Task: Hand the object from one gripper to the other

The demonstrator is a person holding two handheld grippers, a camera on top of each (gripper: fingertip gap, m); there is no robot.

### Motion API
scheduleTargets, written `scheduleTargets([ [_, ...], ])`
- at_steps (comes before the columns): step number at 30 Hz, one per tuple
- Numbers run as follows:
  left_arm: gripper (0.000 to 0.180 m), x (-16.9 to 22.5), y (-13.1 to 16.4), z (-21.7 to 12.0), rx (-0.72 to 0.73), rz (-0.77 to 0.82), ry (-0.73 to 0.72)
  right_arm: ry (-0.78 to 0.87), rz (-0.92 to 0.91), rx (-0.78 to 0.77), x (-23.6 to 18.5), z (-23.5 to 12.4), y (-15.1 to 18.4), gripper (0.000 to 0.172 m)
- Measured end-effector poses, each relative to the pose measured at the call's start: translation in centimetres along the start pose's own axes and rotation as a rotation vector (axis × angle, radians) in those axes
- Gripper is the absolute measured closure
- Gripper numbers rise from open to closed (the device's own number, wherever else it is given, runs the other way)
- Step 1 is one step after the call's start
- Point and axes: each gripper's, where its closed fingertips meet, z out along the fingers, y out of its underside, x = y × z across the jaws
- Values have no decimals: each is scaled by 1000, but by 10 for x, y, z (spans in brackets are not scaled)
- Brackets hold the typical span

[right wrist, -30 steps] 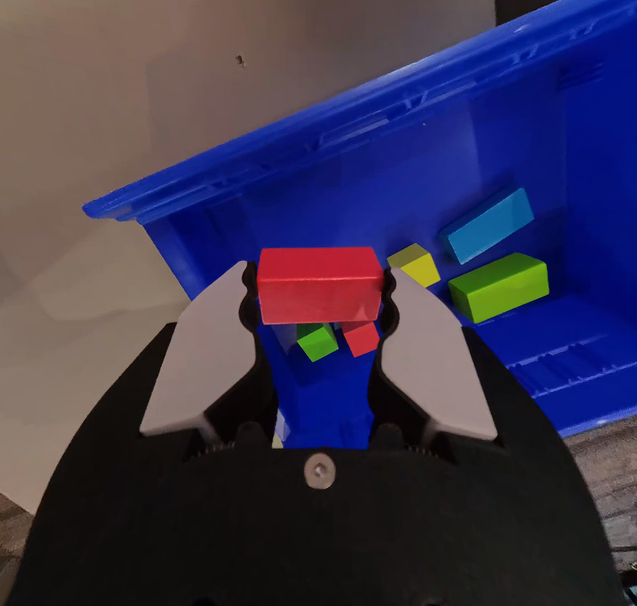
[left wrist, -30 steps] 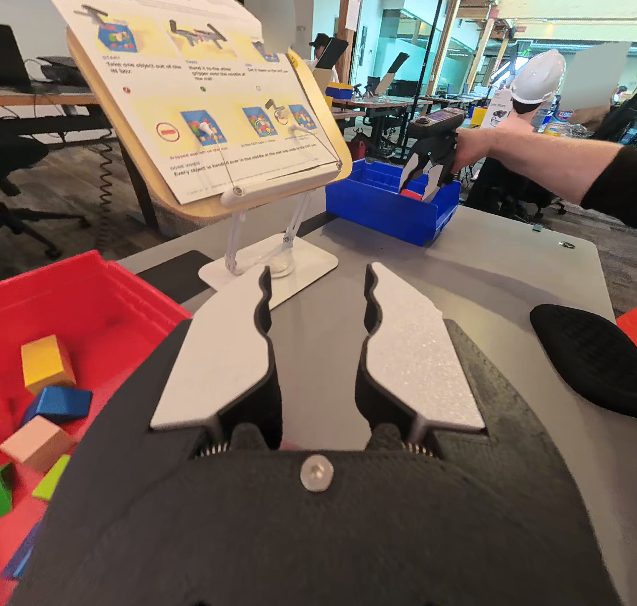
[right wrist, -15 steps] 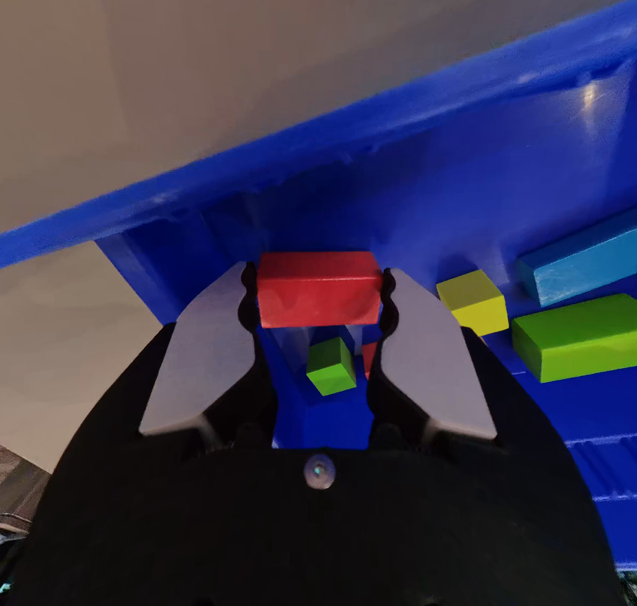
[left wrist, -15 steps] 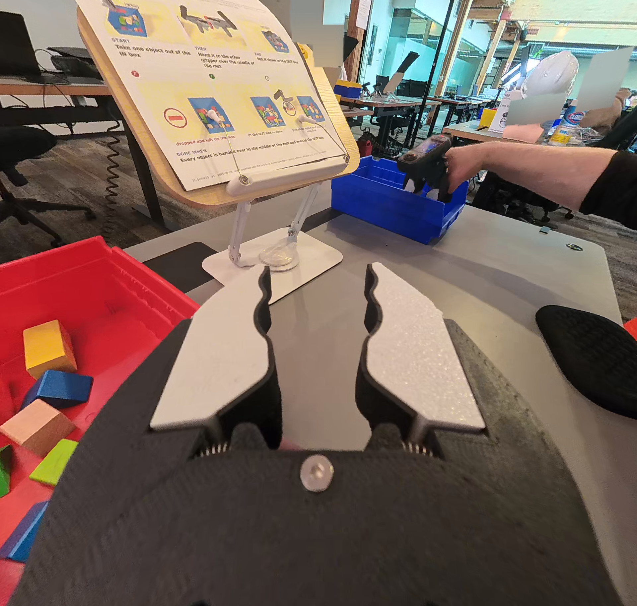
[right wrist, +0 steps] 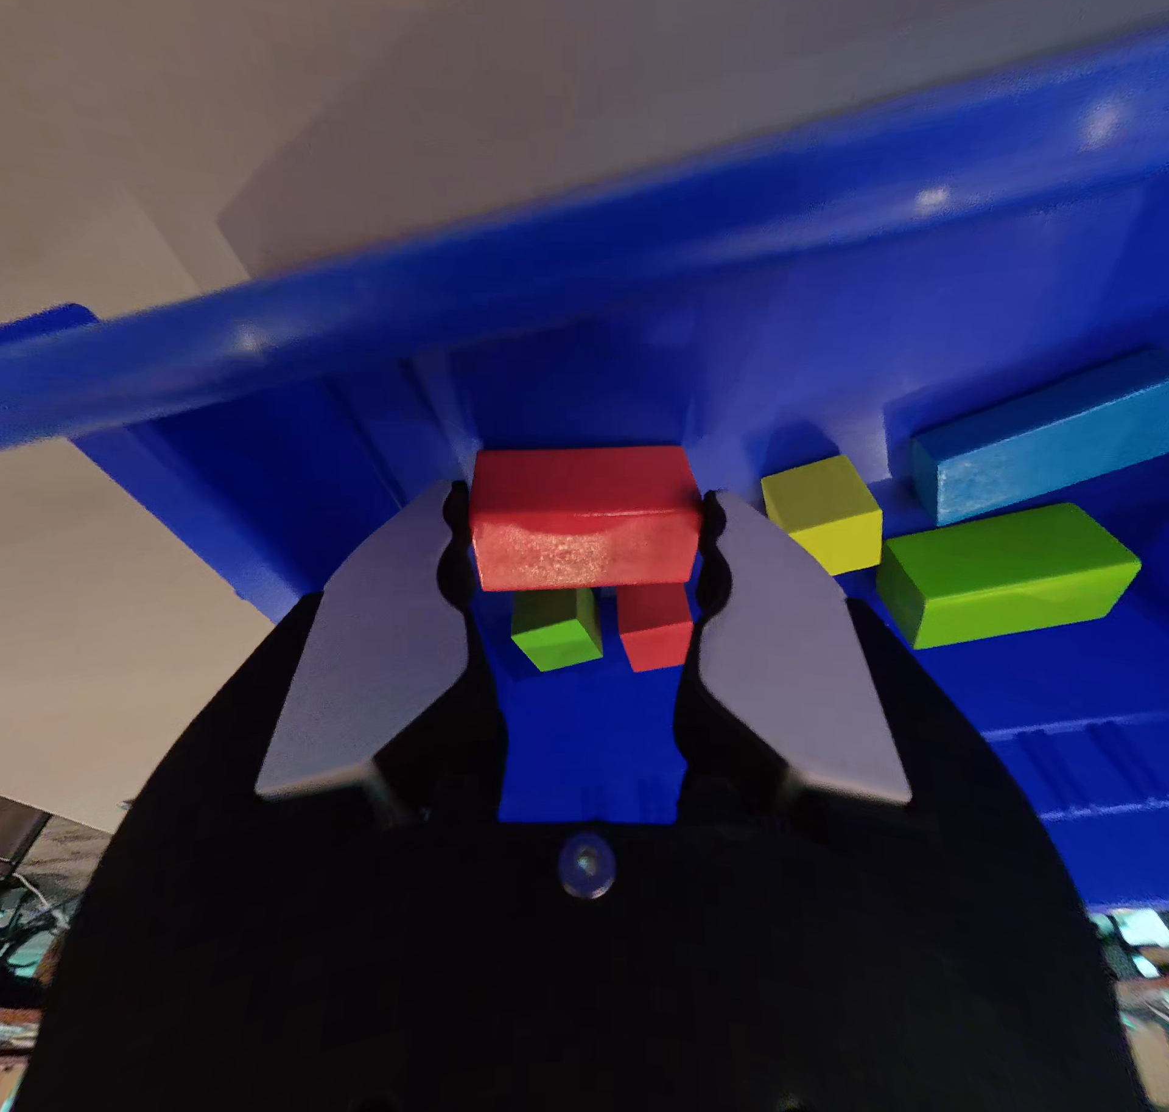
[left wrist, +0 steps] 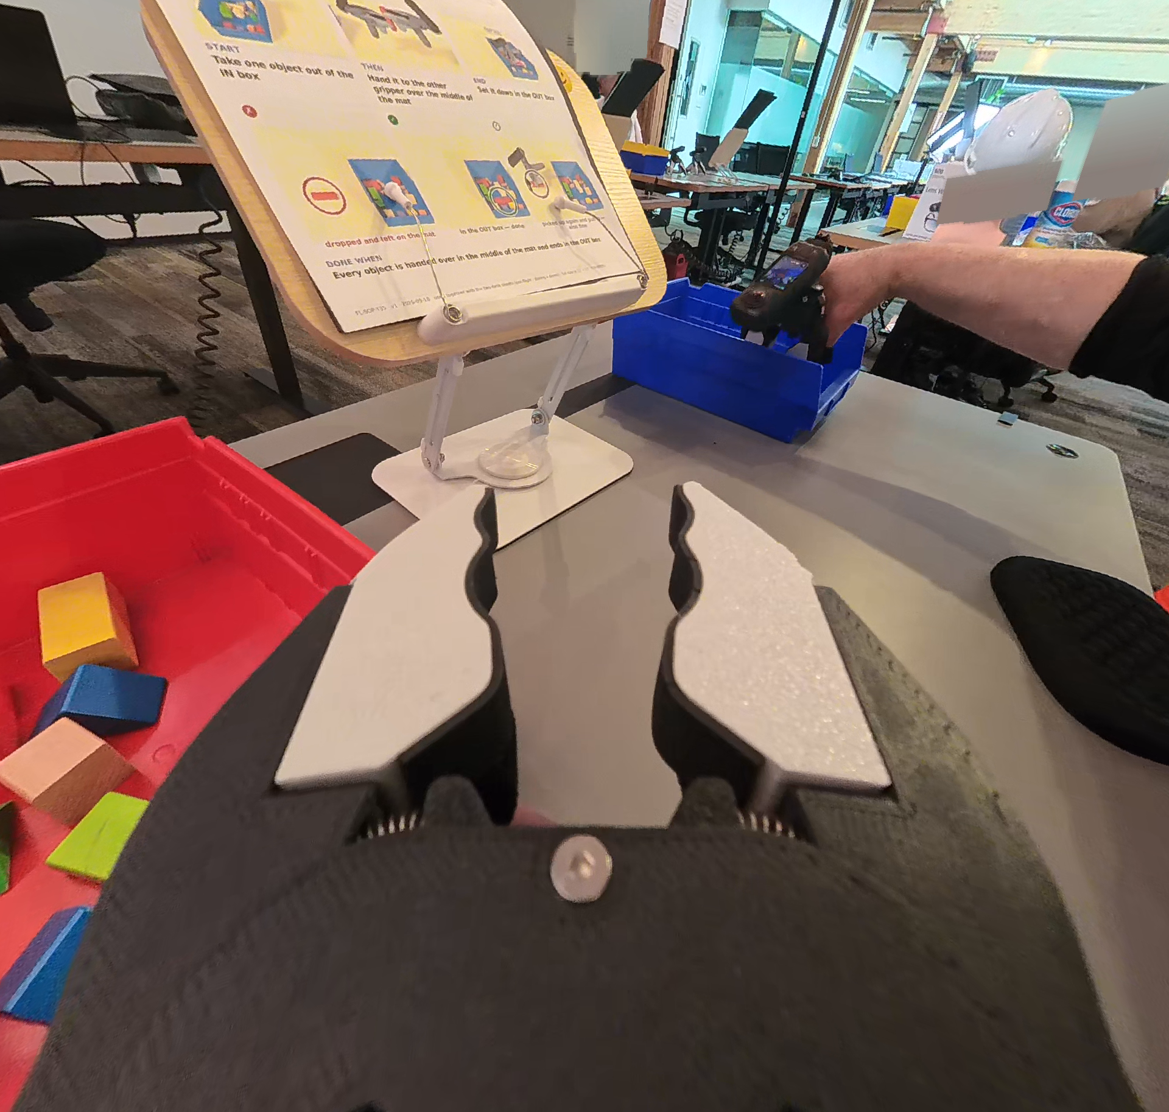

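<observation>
My right gripper (right wrist: 585, 503) is shut on a red rectangular block (right wrist: 582, 531), its pads pressed on the block's two ends. It holds the block low inside the blue bin (right wrist: 569, 259), just above a small green cube (right wrist: 556, 629) and a small red block (right wrist: 655, 626). The left wrist view shows that gripper (left wrist: 784, 316) dipped into the blue bin (left wrist: 715, 373) at the table's far side, held by a person's hand. My left gripper (left wrist: 582, 500) is open and empty above the grey table (left wrist: 822, 512).
The blue bin also holds a yellow block (right wrist: 822, 512), a long green block (right wrist: 1006, 576) and a long light-blue block (right wrist: 1044, 449). A red bin (left wrist: 158, 512) with several coloured blocks sits at my left. An instruction stand (left wrist: 411, 152) stands ahead; a black pad (left wrist: 1088, 651) lies right. One gripper's finger ends stand about 60 cm off the other's.
My right gripper has gone down deeper into the blue bin with the red block still in its grasp. My left gripper has stayed open and drifted slightly.
</observation>
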Motion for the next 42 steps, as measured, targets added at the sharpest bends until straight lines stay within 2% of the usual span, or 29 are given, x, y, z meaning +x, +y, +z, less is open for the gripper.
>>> scheduleTargets([
  [17,127,-2,5,1,-10,2,-9,18,11,-13,-1,0,-4,99],
  [25,123,-3,3,-2,-6,11,-20,59,69,40,-3,-32,-3,97],
  [31,121,-8,2,-9,12,13,-31,202,208,133,-7,-92,2,98],
  [35,120,-12,2,-15,29,7,-33,337,327,302,-12,-153,-14,99],
  [39,119,-16,2,-20,42,3,-35,469,340,460,-29,-217,-52,100],
  [42,119,-20,1,-22,66,-16,-32,524,312,722,-49,-274,-107,101],
])
